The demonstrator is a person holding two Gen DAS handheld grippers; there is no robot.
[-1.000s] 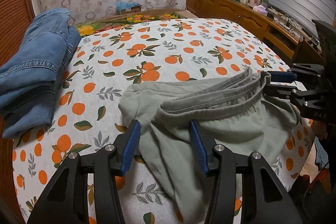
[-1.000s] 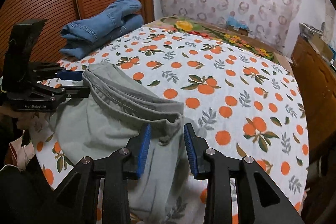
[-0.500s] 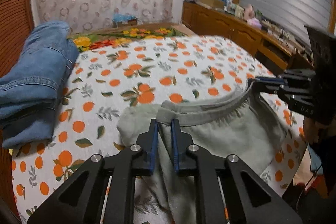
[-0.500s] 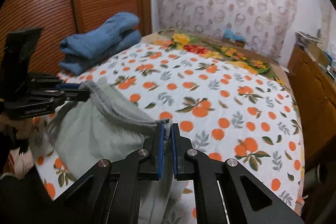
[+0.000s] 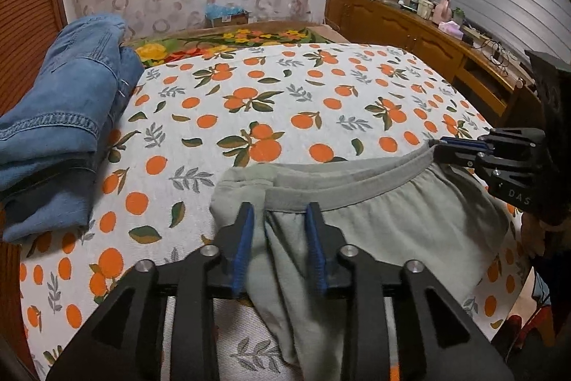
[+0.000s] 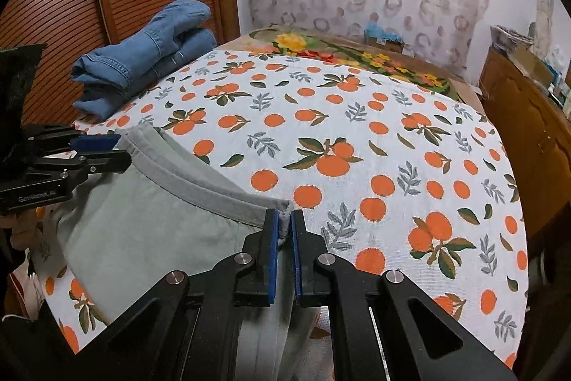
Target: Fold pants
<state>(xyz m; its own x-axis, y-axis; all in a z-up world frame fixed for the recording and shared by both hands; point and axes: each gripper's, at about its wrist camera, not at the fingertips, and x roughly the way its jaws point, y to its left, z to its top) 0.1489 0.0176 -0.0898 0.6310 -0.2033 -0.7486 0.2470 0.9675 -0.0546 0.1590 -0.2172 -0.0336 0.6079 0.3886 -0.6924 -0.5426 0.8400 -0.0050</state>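
While the right gripper (image 6: pixel 284 224) clamps the right waistband corner of the grey-green pants (image 5: pixel 385 231), the left gripper (image 5: pixel 279 240) is opening, waistband loose between its pads.

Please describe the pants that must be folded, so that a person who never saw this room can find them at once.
Look at the bed sheet printed with oranges. On its near edge lie the grey-green pants, soft, with an elastic waistband. The other garment, the blue jeans, lies already folded at the far corner by the wooden wall.
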